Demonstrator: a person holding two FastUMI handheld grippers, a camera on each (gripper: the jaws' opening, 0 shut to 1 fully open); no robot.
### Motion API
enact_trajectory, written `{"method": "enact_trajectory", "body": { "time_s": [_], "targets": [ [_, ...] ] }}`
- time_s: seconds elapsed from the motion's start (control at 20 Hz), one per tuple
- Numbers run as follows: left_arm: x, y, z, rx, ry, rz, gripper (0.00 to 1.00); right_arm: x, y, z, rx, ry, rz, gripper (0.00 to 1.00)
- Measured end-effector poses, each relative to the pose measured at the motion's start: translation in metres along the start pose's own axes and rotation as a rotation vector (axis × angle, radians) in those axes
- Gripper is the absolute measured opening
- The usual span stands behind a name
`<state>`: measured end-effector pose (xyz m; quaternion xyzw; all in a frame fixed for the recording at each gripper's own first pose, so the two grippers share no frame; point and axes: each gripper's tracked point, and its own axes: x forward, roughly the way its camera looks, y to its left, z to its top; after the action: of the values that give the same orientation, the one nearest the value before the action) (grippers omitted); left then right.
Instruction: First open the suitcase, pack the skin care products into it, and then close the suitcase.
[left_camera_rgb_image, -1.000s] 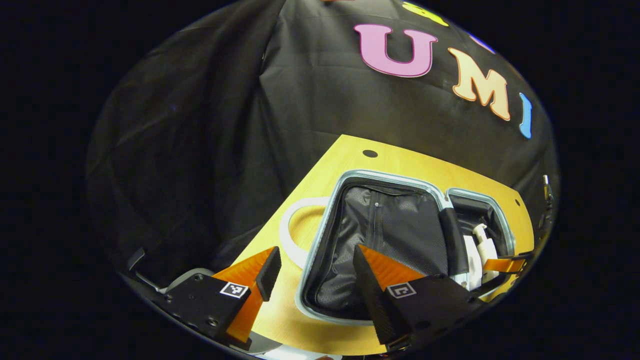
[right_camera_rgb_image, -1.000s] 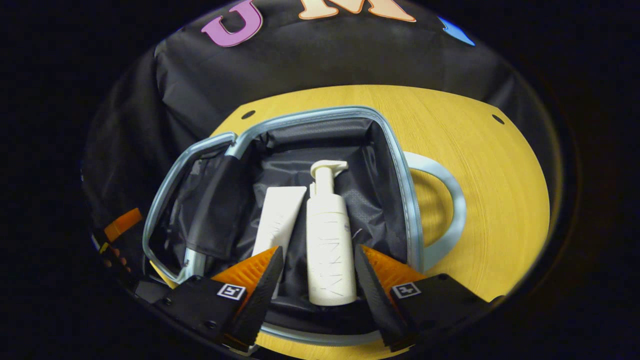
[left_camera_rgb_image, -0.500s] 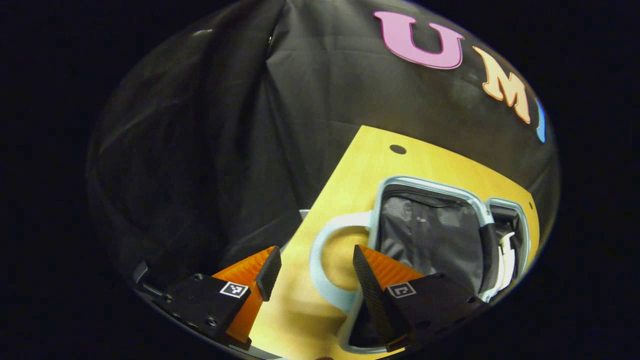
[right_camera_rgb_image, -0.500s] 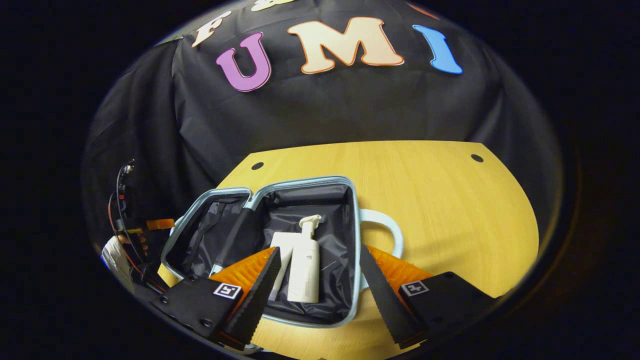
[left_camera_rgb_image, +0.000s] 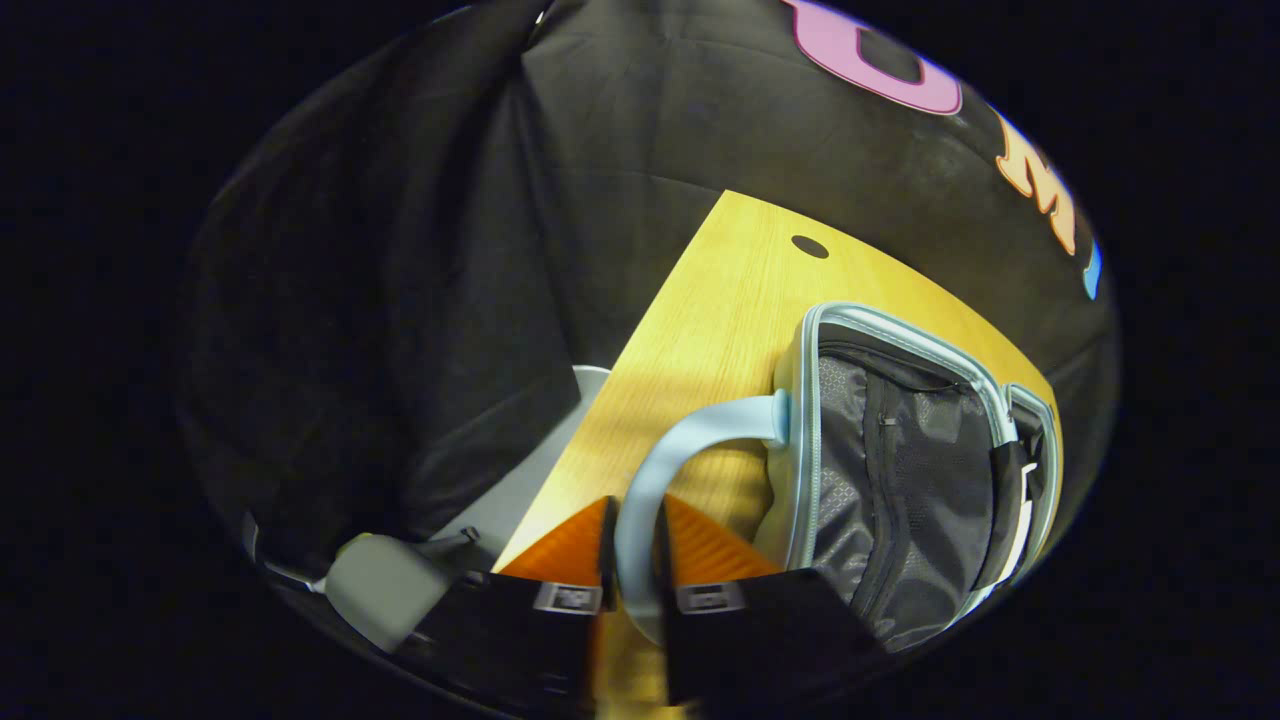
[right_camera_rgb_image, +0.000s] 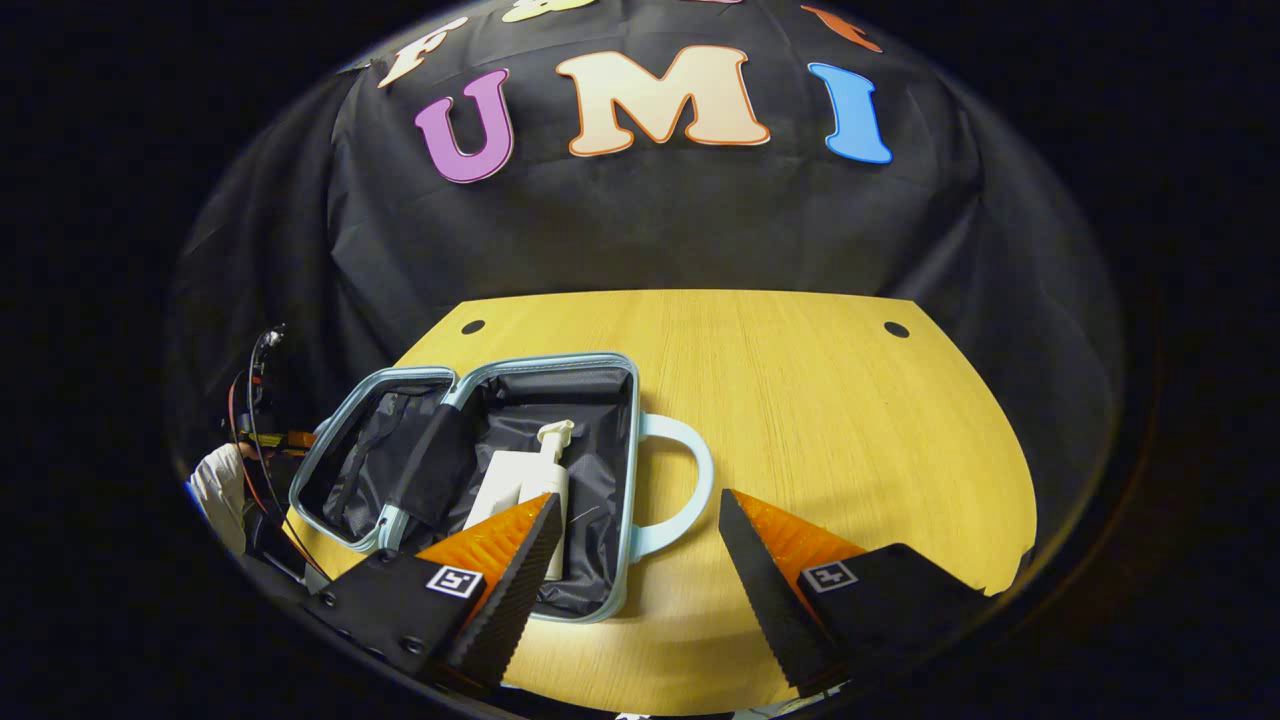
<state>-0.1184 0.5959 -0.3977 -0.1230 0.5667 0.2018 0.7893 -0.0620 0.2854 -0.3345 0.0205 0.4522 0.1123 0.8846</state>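
Left tongs (left_camera_rgb_image: 630, 545) have closed, seemingly clamping the suitcase handle (left_camera_rgb_image: 680, 450); right tongs (right_camera_rgb_image: 635, 565) apart

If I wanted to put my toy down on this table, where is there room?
The wooden table is bare to the right of the open light-blue suitcase, out to its far and right edges. It is crowded on the left: the suitcase holds a white pump bottle, and the left gripper pinches the light-blue handle.
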Motion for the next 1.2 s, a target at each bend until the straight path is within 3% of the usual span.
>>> {"method": "enact_trajectory", "body": {
  "time_s": [0.05, 0.2, 0.35, 0.65, 1.2],
  "targets": [
    [0.0, -0.001, 0.0, 0.0, 0.007, 0.013, 0.11, -0.001, -0.004, 0.003, -0.006, -0.007, -0.007, 0.99],
    [-0.025, -0.015, 0.018, 0.021, -0.05, -0.003, 0.01, -0.007, -0.012, 0.004, -0.016, -0.026, -0.007, 0.99],
    [-0.068, -0.027, 0.047, 0.081, -0.158, 0.001, 0.0, -0.011, -0.014, 0.006, -0.03, -0.048, 0.016, 0.99],
    [-0.166, -0.076, 0.089, 0.091, -0.285, -0.071, 0.0, -0.023, -0.021, 0.008, -0.036, -0.087, 0.07, 0.99],
    [-0.27, -0.247, 0.087, 0.245, -0.414, -0.165, 0.01, -0.042, -0.098, 0.014, 0.06, -0.104, 0.092, 0.99]
  ]
}}
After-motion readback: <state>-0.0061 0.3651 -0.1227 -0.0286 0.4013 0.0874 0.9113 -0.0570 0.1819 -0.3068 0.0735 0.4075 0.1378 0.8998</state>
